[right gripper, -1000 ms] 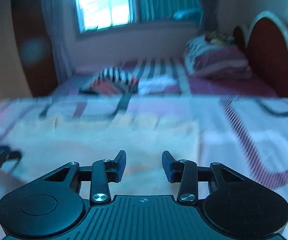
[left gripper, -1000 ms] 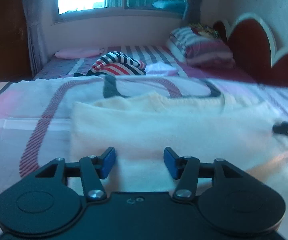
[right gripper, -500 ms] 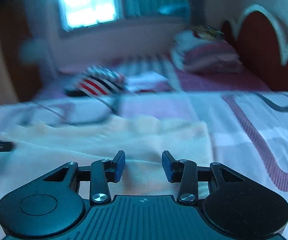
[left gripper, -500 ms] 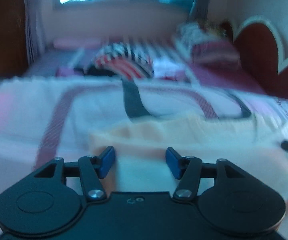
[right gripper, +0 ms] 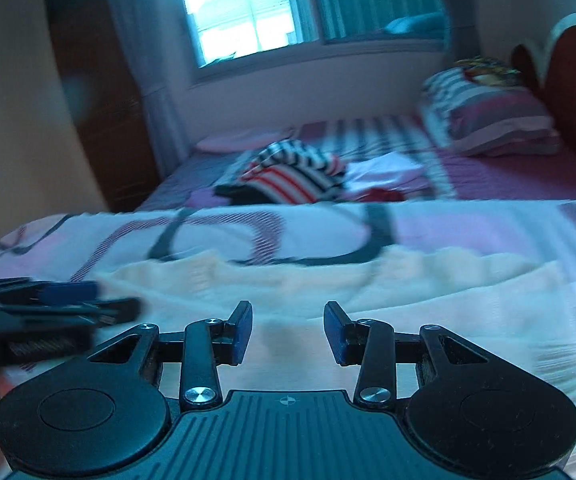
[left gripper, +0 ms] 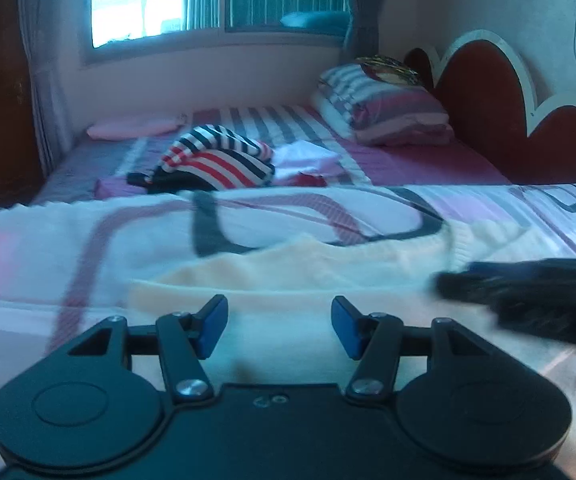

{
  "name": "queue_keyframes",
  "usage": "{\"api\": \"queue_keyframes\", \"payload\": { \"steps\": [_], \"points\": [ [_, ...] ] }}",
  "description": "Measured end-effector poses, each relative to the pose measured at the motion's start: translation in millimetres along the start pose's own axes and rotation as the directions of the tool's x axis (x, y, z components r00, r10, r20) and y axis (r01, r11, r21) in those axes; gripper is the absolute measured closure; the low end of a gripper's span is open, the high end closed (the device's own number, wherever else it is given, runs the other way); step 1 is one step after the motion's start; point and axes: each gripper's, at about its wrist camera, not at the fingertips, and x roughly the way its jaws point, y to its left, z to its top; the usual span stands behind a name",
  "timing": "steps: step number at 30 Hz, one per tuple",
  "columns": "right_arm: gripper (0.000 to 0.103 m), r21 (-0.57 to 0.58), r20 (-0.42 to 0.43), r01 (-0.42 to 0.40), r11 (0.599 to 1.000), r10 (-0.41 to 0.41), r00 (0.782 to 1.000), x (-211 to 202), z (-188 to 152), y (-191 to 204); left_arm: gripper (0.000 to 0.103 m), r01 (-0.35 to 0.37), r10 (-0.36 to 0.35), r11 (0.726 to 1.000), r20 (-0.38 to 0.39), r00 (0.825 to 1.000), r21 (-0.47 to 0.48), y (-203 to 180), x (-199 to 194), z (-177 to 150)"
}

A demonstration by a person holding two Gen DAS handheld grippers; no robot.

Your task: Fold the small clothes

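Note:
A cream knit garment lies flat on the pink patterned bedspread, and it also shows in the right wrist view. My left gripper is open and empty, low over the garment's near left part. My right gripper is open and empty over its near middle. The right gripper shows blurred at the right in the left wrist view. The left gripper shows blurred at the left in the right wrist view.
A pile of striped clothes and a white cloth lie farther back on the bed. Folded bedding with a pillow sits by the red headboard. A wardrobe stands at the left, a window behind.
Both grippers have moved closer together over the garment; each now shows large in the other's view. Both stayed open. The garment's far edge looks more rumpled.

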Motion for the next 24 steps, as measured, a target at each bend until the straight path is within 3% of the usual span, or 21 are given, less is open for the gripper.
{"api": "queue_keyframes", "payload": {
  "steps": [2, 5, 8, 9, 10, 12, 14, 17, 19, 20, 21, 22, 24],
  "points": [
    [0.063, -0.011, -0.027, -0.019, 1.000, 0.019, 0.999, 8.4, -2.6, 7.0, 0.047, 0.002, -0.002, 1.000, -0.022, 1.000, -0.005, -6.9, 7.6, -2.9],
    [0.063, -0.048, -0.051, 0.017, 0.999, -0.019, 0.999, 10.7, -9.1, 3.7, 0.044, -0.020, 0.019, 1.000, -0.034, 0.999, -0.006, -0.5, 16.4, -10.1],
    [0.064, -0.031, -0.038, 0.153, 0.988, -0.154, 0.987, -4.9, -11.6, -30.3, 0.043, -0.081, 0.080, 0.996, -0.031, 0.996, -0.028, 22.4, 13.1, -13.5],
    [0.068, 0.000, -0.039, 0.190, 0.982, -0.190, 0.981, -11.2, -13.3, -47.0, 0.043, -0.097, 0.096, 0.995, -0.037, 0.995, -0.034, 30.5, 12.8, -15.1],
    [0.081, 0.031, -0.037, 0.218, 0.975, -0.217, 0.975, -18.3, -15.0, -62.4, 0.043, -0.089, 0.088, 0.995, -0.035, 0.996, -0.037, 34.7, 11.8, -16.7],
    [0.091, 0.072, -0.038, 0.231, 0.970, -0.229, 0.973, -28.0, -17.1, -84.6, 0.042, -0.091, 0.090, 0.996, -0.031, 0.995, -0.014, 34.9, 11.1, -17.5],
    [0.091, 0.101, -0.044, 0.204, 0.974, -0.201, 0.979, -30.8, -15.7, -91.8, 0.043, -0.116, 0.116, 0.993, -0.031, 0.993, 0.005, 28.2, 10.4, -15.5],
    [0.091, 0.070, -0.033, 0.222, 0.972, -0.220, 0.975, -40.4, -11.4, -84.0, 0.044, -0.147, 0.147, 0.989, -0.026, 0.989, 0.009, 12.6, -6.5, -12.1],
    [0.083, 0.063, -0.003, 0.205, 0.977, -0.205, 0.979, -58.8, -14.6, -76.4, 0.043, -0.120, 0.120, 0.993, -0.006, 0.993, 0.018, -4.1, -22.1, -17.3],
    [0.076, 0.057, -0.009, 0.187, 0.981, -0.187, 0.982, -64.1, -18.2, -70.5, 0.043, -0.112, 0.112, 0.993, -0.003, 0.994, 0.024, -13.6, -27.8, -21.2],
    [0.062, 0.034, -0.022, 0.165, 0.986, -0.164, 0.986, -66.8, -23.6, -60.9, 0.042, -0.103, 0.103, 0.994, -0.007, 0.995, 0.029, -23.6, -30.8, -26.8],
    [0.057, 0.002, -0.022, 0.151, 0.989, -0.150, 0.988, -71.3, -30.7, -50.3, 0.041, -0.098, 0.098, 0.995, -0.018, 0.995, 0.034, -32.0, -31.1, -31.9],
    [0.057, -0.071, -0.018, 0.144, 0.987, -0.146, 0.989, -74.1, -44.5, -33.7, 0.040, -0.118, 0.119, 0.992, -0.029, 0.992, 0.042, -42.3, -28.9, -41.6]
  ]
}}
